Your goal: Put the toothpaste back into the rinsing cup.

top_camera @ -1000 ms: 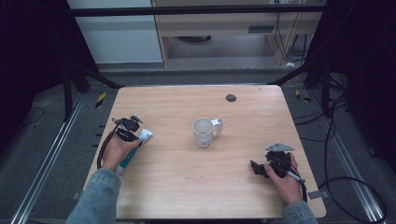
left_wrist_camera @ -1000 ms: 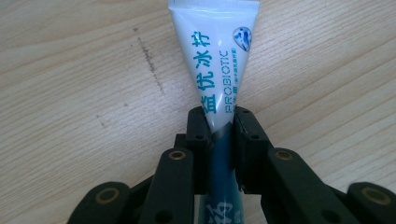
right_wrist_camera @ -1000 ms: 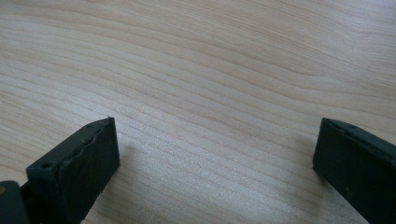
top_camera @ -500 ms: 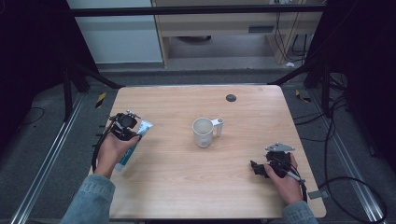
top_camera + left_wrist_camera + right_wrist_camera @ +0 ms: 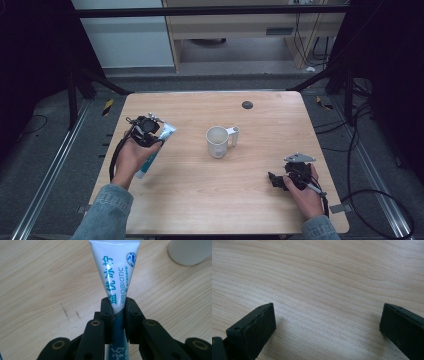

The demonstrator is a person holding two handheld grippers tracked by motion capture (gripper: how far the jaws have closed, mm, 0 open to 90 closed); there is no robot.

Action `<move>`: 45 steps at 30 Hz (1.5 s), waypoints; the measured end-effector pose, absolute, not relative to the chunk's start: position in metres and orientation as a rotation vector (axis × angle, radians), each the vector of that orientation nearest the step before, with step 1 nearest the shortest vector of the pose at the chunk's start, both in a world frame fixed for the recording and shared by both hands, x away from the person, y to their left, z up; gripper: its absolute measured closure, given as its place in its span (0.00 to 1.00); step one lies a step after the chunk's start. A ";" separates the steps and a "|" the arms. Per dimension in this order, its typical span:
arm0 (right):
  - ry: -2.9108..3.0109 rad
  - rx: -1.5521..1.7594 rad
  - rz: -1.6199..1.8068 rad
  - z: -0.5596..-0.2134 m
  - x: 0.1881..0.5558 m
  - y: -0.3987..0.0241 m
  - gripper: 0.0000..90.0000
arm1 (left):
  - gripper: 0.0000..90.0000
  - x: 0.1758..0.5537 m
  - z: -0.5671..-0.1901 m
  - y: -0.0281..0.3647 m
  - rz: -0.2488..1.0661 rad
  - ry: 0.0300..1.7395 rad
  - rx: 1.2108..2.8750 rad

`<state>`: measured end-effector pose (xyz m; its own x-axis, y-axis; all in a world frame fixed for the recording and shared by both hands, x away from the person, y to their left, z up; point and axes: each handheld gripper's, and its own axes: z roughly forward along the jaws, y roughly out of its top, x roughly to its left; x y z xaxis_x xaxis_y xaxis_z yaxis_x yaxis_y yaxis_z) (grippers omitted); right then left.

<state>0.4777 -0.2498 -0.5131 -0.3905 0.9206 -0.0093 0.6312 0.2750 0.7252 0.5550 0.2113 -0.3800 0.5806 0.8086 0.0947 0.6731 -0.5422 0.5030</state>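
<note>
Lifted and nearer the mug [image 5: 218, 141], the left gripper [image 5: 117, 312] clamps the toothpaste tube [image 5: 115, 277], probably for insertion; right gripper [image 5: 327, 322] fingers rest apart.

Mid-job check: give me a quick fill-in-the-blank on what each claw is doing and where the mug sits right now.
1. The left claw is shut on a white and blue ____.
2. The right claw stands ____, with bare wood between its jaws.
3. The white mug stands upright near the middle of the table, its handle toward the person's ____ side.
4. Near the table's far edge lies a small dark ____ spot.

Missing words: tube; open; right; round
</note>
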 end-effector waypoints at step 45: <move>2.121 1.397 0.904 -0.513 0.478 -0.250 0.01 | 0.88 0.582 -0.299 0.067 0.520 0.915 2.380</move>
<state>0.4778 -0.2498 -0.5131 -0.3913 0.9202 -0.0086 0.6308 0.2751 0.7255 0.5818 0.0673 -0.2990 0.6963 0.7000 0.1590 0.4947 -0.6284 0.6003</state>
